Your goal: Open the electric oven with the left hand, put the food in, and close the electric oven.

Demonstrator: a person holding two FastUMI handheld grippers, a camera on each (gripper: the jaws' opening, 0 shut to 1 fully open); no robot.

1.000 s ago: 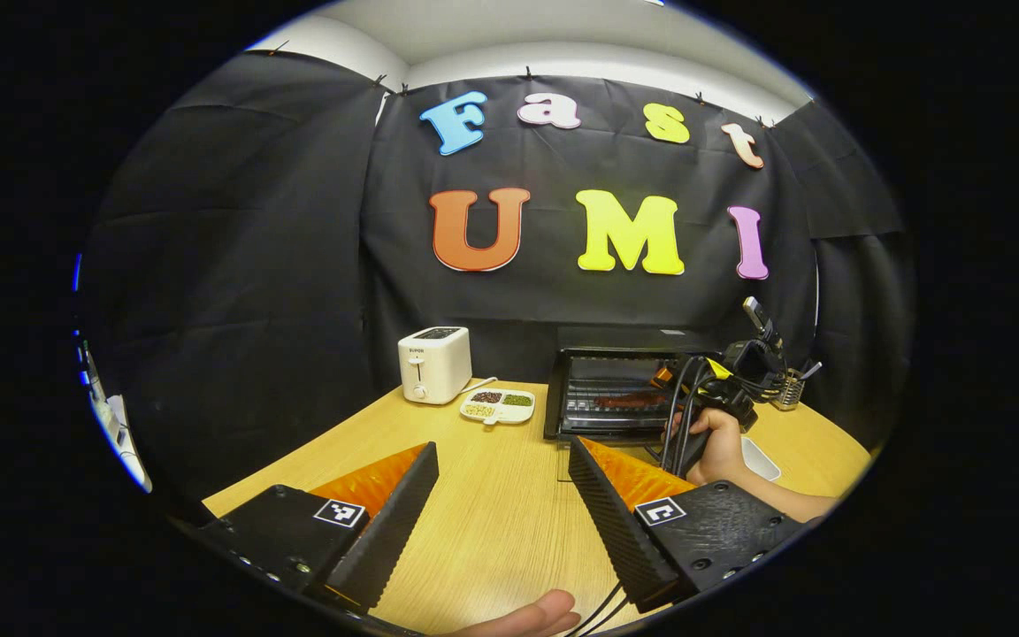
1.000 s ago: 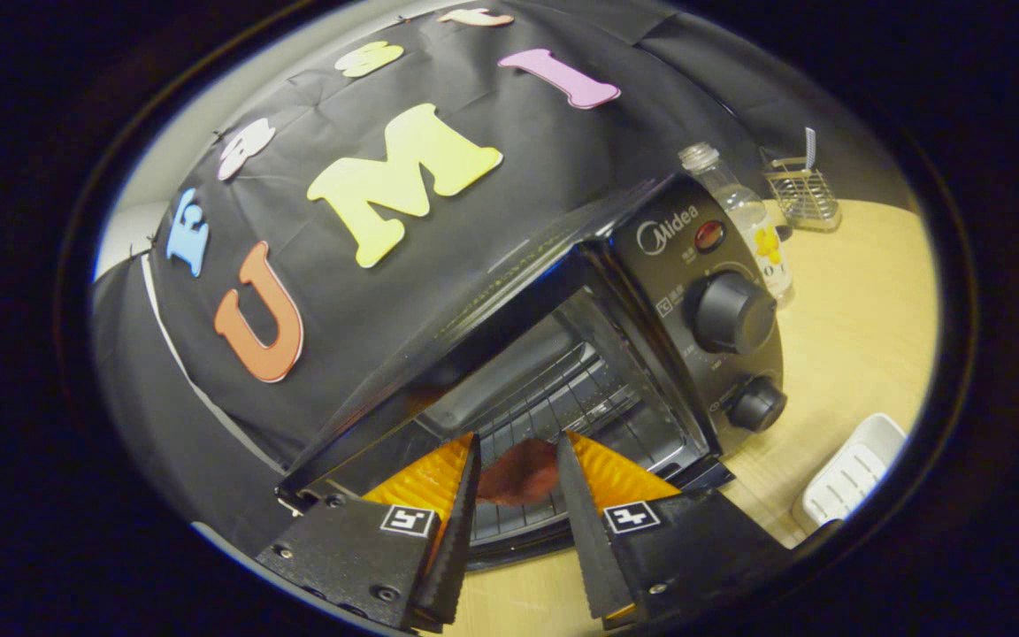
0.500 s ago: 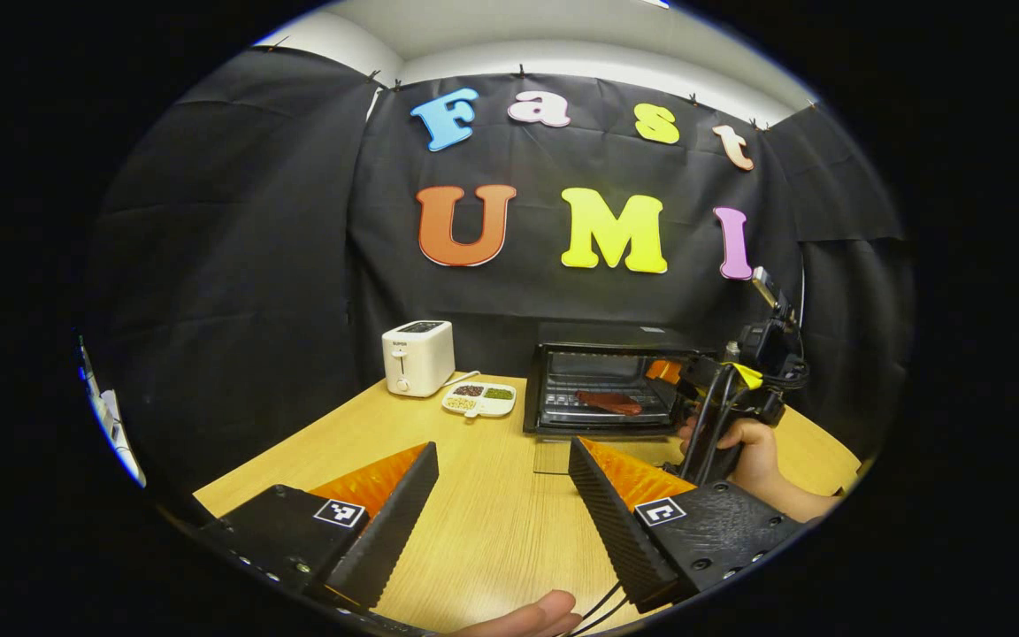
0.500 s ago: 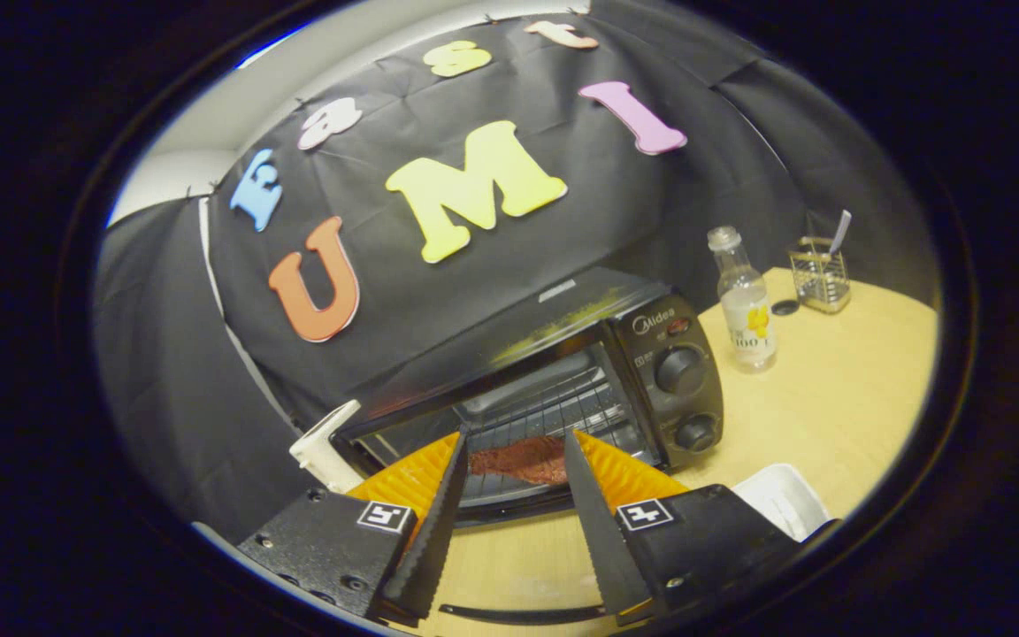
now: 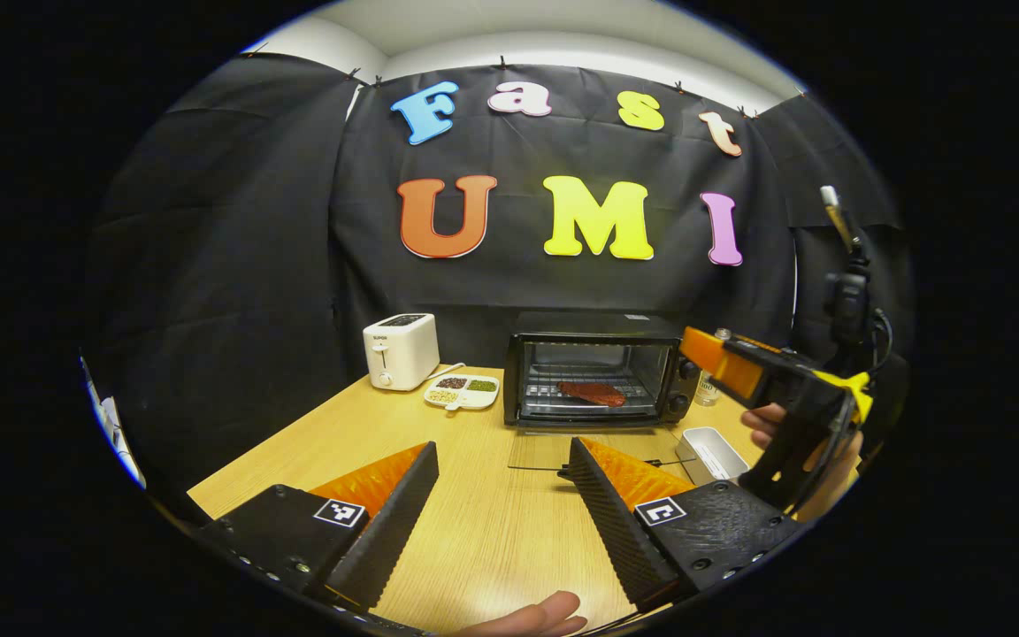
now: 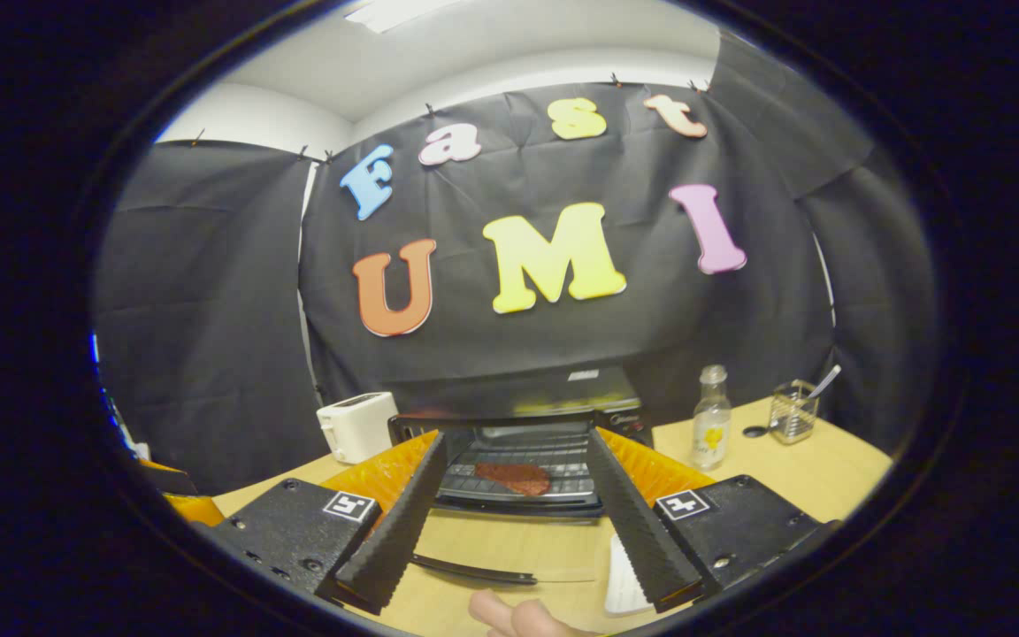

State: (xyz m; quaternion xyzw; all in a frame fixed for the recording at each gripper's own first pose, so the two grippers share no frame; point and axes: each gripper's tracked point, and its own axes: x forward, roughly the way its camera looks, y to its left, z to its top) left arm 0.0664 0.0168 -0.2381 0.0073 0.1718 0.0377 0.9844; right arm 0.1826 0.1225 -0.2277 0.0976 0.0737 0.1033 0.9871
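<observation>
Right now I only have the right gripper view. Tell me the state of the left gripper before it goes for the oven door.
Observer: The left gripper is open, with nothing between its fingers. It is over the bare table, short of the oven.
Operator: Report anything left of the oven that could get in the way.
Observer: A small divided dish lies on the table between the toaster and the oven, off to the side of the lowered door.

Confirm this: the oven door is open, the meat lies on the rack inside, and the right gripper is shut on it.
Not quite. The oven door is open and the meat lies on the rack, but the right gripper view shows the right gripper open and holding nothing.
</observation>
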